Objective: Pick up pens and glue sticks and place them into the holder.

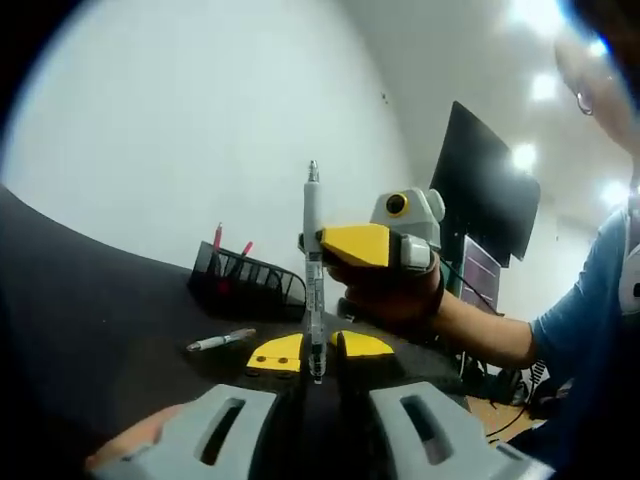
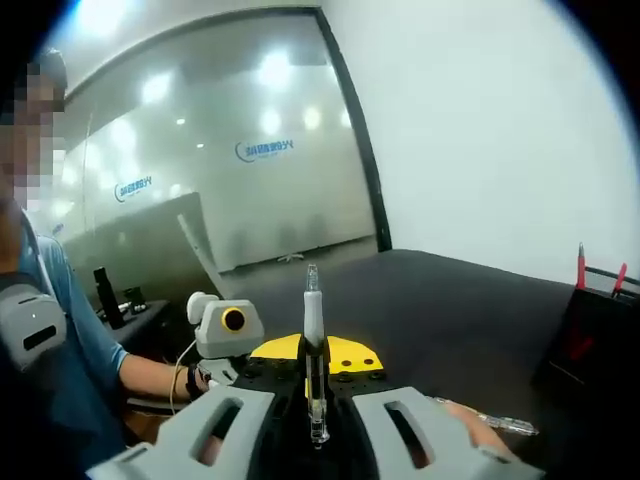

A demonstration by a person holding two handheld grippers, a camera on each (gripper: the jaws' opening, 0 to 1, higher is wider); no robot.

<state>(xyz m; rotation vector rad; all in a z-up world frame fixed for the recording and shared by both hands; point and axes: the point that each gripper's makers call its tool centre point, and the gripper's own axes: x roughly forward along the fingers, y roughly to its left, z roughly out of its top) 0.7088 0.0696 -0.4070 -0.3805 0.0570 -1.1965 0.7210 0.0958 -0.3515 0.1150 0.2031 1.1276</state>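
A pen (image 1: pixel 314 270) is standing upright between your left gripper's (image 1: pixel 318 352) yellow pads, and they are closing tight on its lower part. Your right gripper (image 1: pixel 352 245) is coming in from the right in the left gripper view, and its yellow jaw is touching the pen partway up. In the right gripper view your right gripper (image 2: pixel 316 355) is also pinching a pen (image 2: pixel 314 365) that is pointing up. It is hard to tell if this is the same pen, because the jaws are hiding the place where it is being held.

The holder (image 1: pixel 248 284) is sitting at the back of the dark table (image 1: pixel 90 320), near the white wall (image 1: pixel 190 140). Two red things (image 1: pixel 218 236) are sticking out of its top, too small to name. In the right gripper view the edge is cutting off most of the holder (image 2: pixel 596 340).

Another pen (image 1: pixel 221 340) is lying flat on the table between you and the holder. The table around it is giving you open room.
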